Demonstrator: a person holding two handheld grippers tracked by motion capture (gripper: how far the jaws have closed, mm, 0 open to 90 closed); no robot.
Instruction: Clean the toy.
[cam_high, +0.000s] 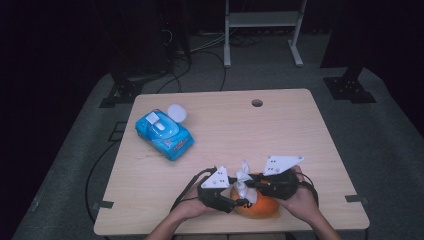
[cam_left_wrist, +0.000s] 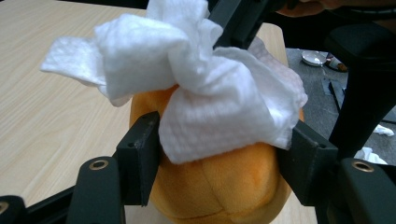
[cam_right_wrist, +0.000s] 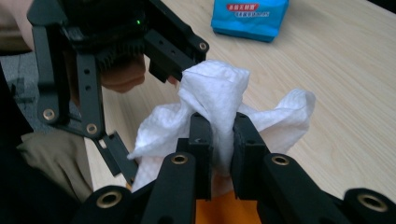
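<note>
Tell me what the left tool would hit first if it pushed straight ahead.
Nothing new: the left tool already clamps the orange plush and the wipe draped over it. Just beyond sits the right tool, though depth is unclear.

Both tools crowd the orange plush toy (cam_high: 260, 205) at the surface's (cam_high: 300, 135) near edge, leaving seemingly no gap between them. Farther back on the left, the blue wipes pack (cam_high: 164, 132) and a white ball (cam_high: 177, 112) block passage. The centre and right stand open.
</note>
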